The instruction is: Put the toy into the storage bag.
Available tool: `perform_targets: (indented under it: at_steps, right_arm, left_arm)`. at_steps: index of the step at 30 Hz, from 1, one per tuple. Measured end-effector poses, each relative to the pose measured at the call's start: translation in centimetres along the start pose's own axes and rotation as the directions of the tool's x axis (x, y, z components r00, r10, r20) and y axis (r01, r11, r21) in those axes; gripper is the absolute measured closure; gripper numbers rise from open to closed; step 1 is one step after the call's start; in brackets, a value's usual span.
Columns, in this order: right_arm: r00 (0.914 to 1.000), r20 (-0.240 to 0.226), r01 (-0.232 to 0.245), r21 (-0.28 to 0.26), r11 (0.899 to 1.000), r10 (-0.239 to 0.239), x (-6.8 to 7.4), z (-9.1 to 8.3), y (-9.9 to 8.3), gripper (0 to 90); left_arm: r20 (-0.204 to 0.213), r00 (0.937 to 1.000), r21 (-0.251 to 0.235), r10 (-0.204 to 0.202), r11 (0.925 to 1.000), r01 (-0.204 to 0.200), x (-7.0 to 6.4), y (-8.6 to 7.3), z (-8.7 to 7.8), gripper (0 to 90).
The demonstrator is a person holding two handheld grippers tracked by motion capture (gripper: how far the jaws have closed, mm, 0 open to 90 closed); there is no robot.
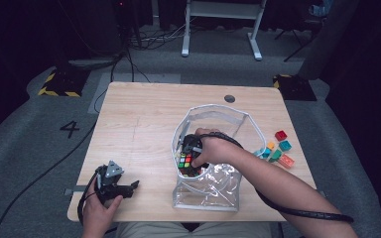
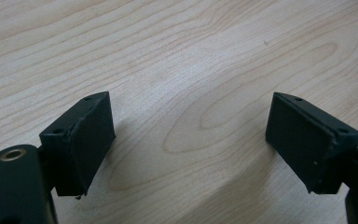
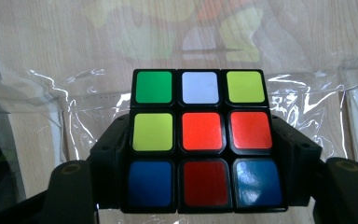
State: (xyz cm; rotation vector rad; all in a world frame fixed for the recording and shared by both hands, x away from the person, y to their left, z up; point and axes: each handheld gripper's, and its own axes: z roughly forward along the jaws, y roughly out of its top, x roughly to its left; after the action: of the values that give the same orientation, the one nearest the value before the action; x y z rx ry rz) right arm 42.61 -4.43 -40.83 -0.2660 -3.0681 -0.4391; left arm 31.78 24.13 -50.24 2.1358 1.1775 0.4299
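Right gripper [image 3: 200, 186] clamps a glossy puzzle cube [image 3: 200, 140] inside a clear plastic pouch [image 1: 213, 191].
Small coloured blocks [image 1: 278, 148] lie beside it; left gripper [image 2: 191, 140] rests open on pale woodgrain table [image 1: 139, 114].

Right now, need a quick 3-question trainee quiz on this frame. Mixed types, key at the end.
1. True or false: the left gripper holds a block.
2. What does the right gripper clamp? A) puzzle cube B) toy block C) zipper
3. Fill in: the cube sits inside the clear ____.

Key: 1 false, its jaws stand open over bare table. 2 A. 3 bag. The toy blocks lie outside it, on the right.
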Motion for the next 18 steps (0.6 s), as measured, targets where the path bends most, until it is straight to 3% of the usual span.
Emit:
perform_targets:
  at_steps: [11,15,18]
  right_arm:
    - [0.9998,-0.018,0.005,0.02,1.0,-0.005,-0.27,0.49,-0.06,33.9]
    - [0.9994,-0.019,-0.028,0.032,0.999,0.029,-0.28,0.63,-0.07,33.8]
    - [0.9998,-0.019,-0.011,0.027,1.0,0.012,-0.38,0.66,-0.09,33.8]
  left_arm:
    - [0.001,1.0,0.0,0.0,1.0,0.0,0.0,0.0,0.01,15.6]
    - [0.001,1.0,0.0,0.0,1.0,0.0,0.0,0.0,0.0,15.6]
    - [0.0,1.0,0.0,0.0,1.0,0.0,0.0,0.0,0.0,15.6]
